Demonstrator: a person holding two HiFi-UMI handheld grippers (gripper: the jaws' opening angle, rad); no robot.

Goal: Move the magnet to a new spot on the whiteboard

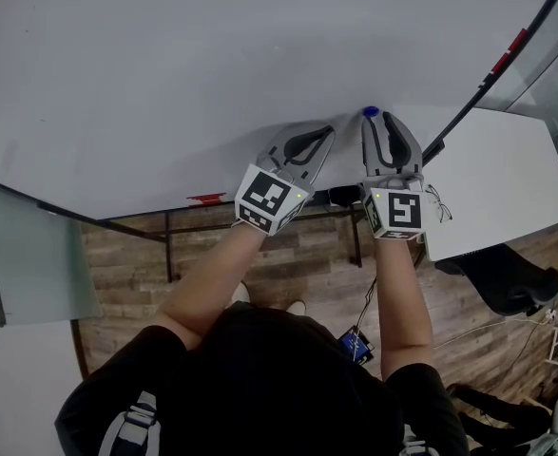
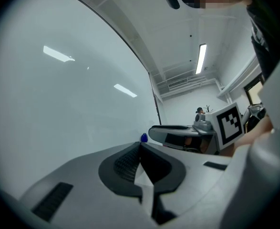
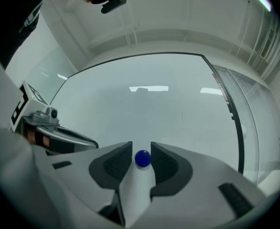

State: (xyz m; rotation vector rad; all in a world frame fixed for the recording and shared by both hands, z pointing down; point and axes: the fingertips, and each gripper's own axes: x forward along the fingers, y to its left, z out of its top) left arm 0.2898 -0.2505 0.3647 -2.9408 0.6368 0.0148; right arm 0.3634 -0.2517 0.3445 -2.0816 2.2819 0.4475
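blue magnet [image 3: 142, 158]: stuck on the whiteboard [image 1: 212, 65], dead ahead between the tips of the right tongs [image 3: 141, 149] | right tongs: apart, straddling it, not really pinching | left tongs [image 2: 140, 146]: closed on nothing, just left of it, so the right one's nearer | about-to-grab or just-let-go, can't tell

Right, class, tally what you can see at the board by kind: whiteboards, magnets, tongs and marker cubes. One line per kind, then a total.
Whiteboard: 1
Blue magnet: 1
Tongs: 2 (left tongs, right tongs)
Marker cubes: 2 (left cube, right cube)
Total: 6
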